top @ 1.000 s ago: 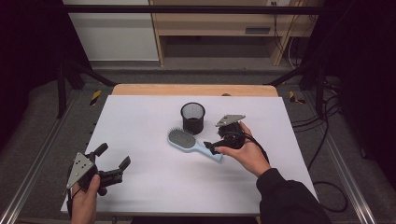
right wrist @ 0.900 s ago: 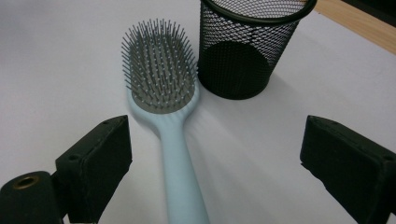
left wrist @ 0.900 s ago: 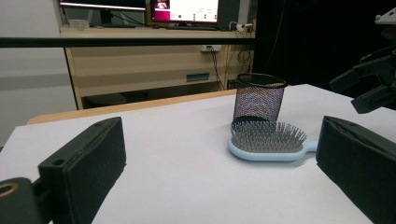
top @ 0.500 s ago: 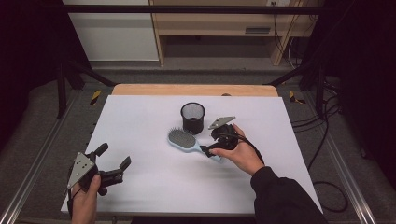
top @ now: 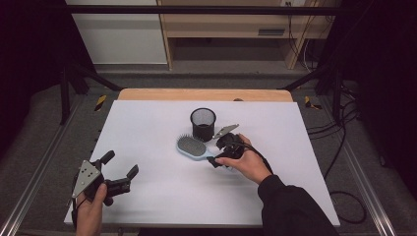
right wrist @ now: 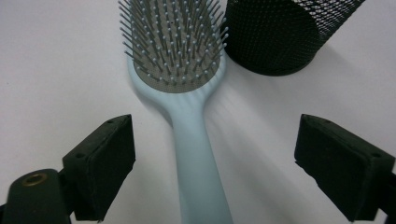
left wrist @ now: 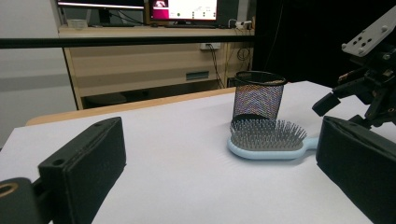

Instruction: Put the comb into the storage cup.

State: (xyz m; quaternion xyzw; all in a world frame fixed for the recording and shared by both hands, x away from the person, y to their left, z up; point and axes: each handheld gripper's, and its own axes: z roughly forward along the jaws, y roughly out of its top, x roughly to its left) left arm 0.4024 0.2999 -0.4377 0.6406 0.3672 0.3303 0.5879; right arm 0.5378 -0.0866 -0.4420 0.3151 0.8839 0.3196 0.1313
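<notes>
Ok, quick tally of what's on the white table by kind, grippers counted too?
Hairbrush, light blue, bristles up: 1
Mesh cup, black, upright: 1
Grippers: 2, the left gripper open over the table's near left, the right gripper open with the brush handle between its jaws, pads not touching it
Total: 4

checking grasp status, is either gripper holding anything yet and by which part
Nothing is held. The right gripper straddles the hairbrush handle with open jaws; the left gripper is open over bare table.
</notes>
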